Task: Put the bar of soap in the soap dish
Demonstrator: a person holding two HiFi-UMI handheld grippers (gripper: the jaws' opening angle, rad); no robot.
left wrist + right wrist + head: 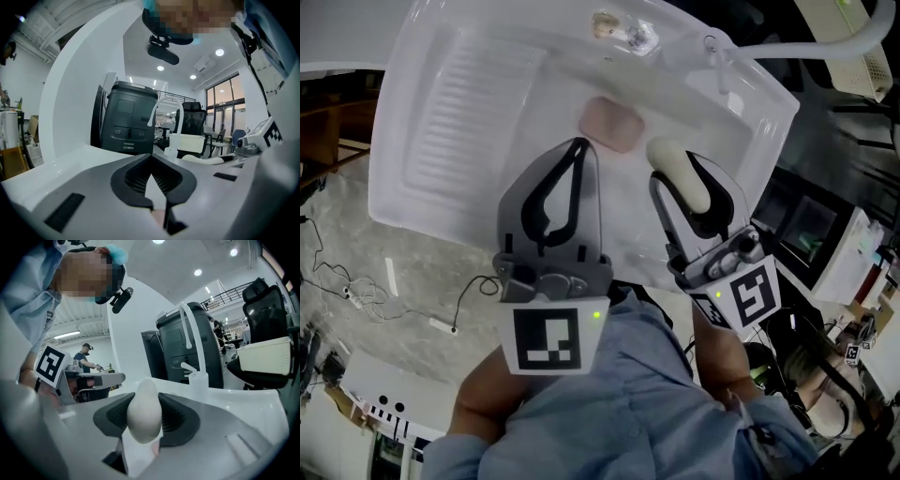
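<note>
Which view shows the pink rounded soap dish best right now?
The head view: the pink rounded soap dish lies in full view in the white plastic basin. The left gripper view and the right gripper view each show only a pink sliver low between the jaws.

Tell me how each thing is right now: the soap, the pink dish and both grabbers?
soap: clamped in the right gripper, over the sink, not yet in the soap dish.
soap dish: empty, lying in the sink.
right gripper: shut on the soap.
left gripper: shut, holding nothing.
</note>
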